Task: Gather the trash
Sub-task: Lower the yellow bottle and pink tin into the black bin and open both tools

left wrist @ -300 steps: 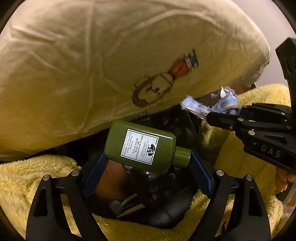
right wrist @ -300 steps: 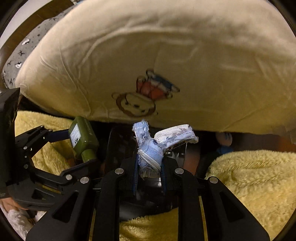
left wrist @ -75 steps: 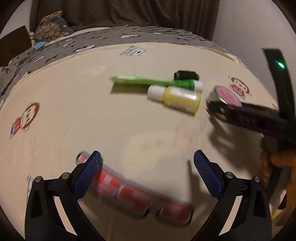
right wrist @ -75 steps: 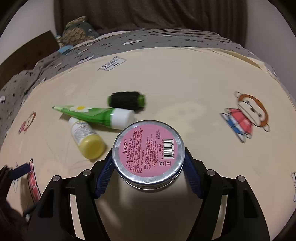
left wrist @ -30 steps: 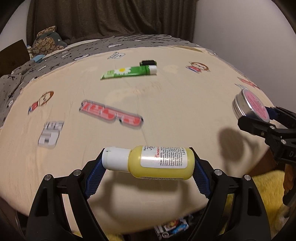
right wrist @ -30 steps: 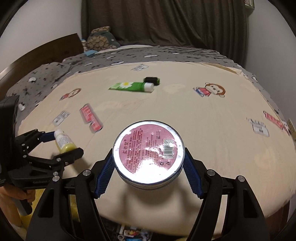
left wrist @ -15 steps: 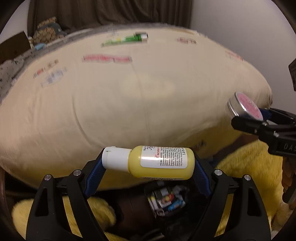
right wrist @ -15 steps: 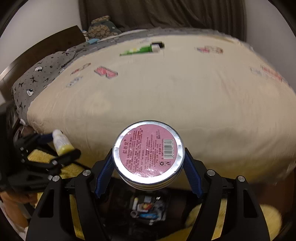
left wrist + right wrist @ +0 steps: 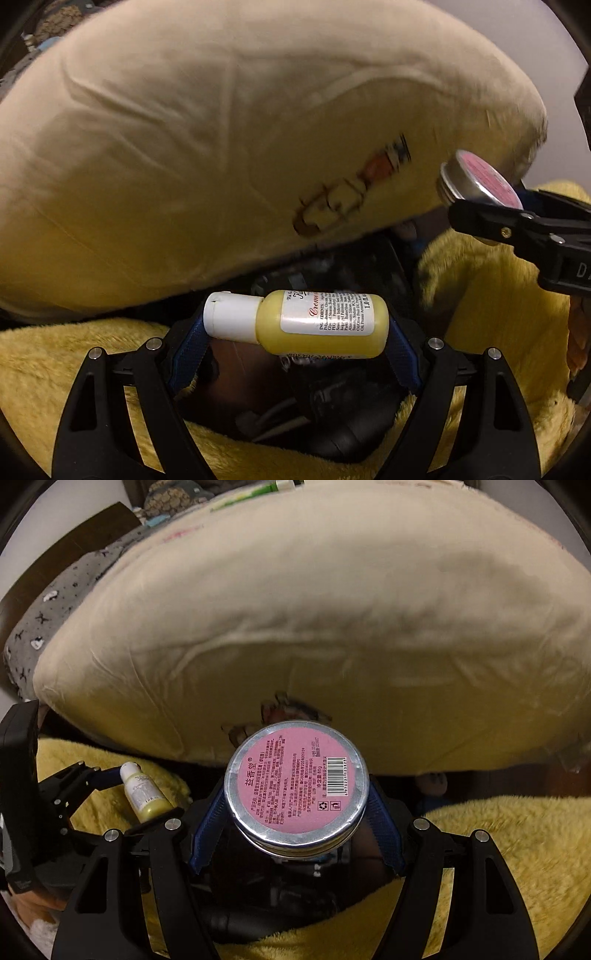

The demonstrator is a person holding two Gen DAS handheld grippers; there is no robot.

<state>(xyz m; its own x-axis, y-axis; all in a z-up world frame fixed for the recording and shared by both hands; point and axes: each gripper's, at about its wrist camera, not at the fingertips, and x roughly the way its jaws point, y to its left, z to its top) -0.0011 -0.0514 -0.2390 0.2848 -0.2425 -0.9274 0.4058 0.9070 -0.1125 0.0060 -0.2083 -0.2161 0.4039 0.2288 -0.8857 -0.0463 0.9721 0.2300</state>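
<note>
My left gripper (image 9: 295, 332) is shut on a small yellow bottle (image 9: 325, 325) with a white cap, held crosswise between the blue pads. It hangs over a dark opening (image 9: 295, 417) with several discarded items in it, ringed by yellow fleece. My right gripper (image 9: 295, 808) is shut on a round metal tin (image 9: 297, 794) with a pink label, above the same dark opening (image 9: 295, 893). In the left wrist view the tin (image 9: 480, 181) and the right gripper (image 9: 491, 206) show at the right. The right wrist view has the bottle (image 9: 144, 794) and the left gripper (image 9: 144, 794) at its left.
A cream bed cover (image 9: 221, 129) with cartoon prints bulges over the bed's edge just behind the opening. Yellow fleece (image 9: 509, 849) lies on both sides. A green tube (image 9: 243, 494) rests far back on the bed. A grey patterned sheet (image 9: 55, 613) is at the left.
Both grippers have sunk from above the bed top to below its edge and tipped downward. The dark opening and yellow fleece have come into view under the bottle and tin.
</note>
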